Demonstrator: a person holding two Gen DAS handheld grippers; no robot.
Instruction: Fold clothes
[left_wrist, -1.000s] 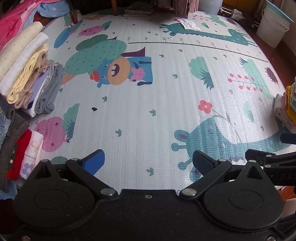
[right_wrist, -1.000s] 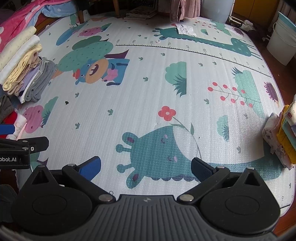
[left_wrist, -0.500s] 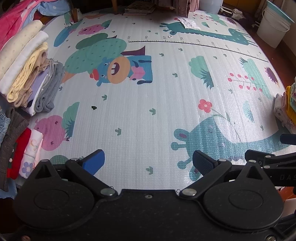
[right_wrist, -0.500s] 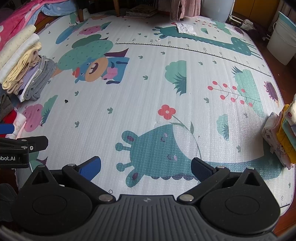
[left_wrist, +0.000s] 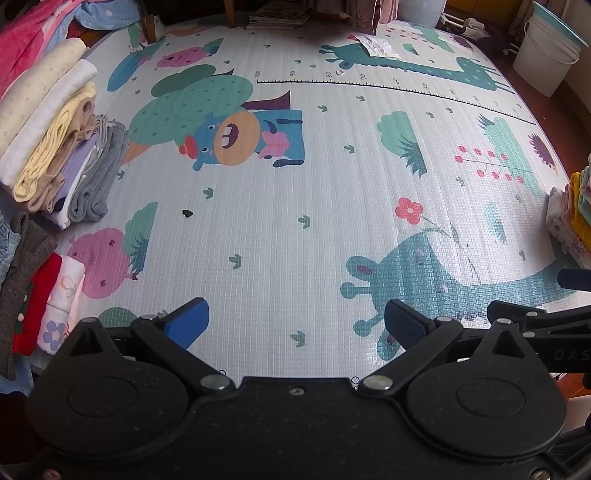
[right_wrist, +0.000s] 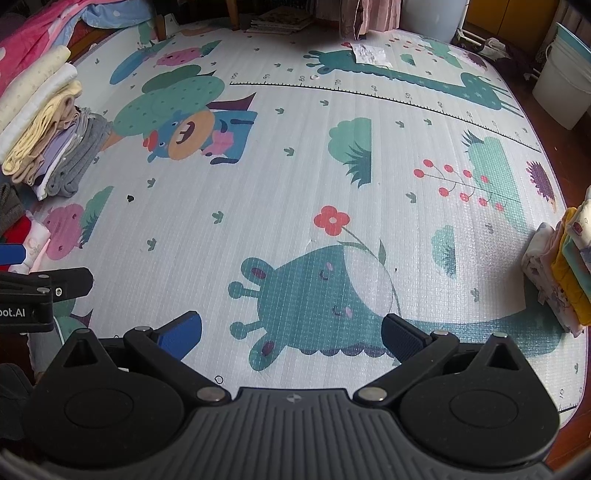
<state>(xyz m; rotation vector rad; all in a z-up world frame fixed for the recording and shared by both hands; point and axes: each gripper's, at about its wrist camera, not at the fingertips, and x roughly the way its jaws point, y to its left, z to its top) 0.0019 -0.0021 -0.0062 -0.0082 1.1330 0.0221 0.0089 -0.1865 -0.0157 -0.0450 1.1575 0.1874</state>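
Note:
A cartoon-printed play mat (left_wrist: 295, 206) (right_wrist: 295, 177) fills both views. My left gripper (left_wrist: 295, 323) hovers open over its near edge, holding nothing. The right gripper (right_wrist: 290, 332) is open too, above the teal animal print, with nothing between its fingers. A pile of folded clothes (left_wrist: 48, 140) (right_wrist: 40, 129) in cream, white, lilac and grey leans at the mat's left edge. More garments (left_wrist: 33, 291), grey, red and floral white, lie nearer on the left. A second folded stack (right_wrist: 565, 266) (left_wrist: 572, 218) sits at the right edge. No garment lies between the grippers.
A white bucket (left_wrist: 550, 51) (right_wrist: 565, 85) stands off the mat's far right corner. A crumpled paper (right_wrist: 367, 53) lies on the far part of the mat. Pink and blue bedding (left_wrist: 44, 26) is heaped at the far left. Furniture legs and books line the back.
Both views have shifted only slightly, the mat sliding a little as the grippers drift. The fingers stay spread and nothing has been picked up.

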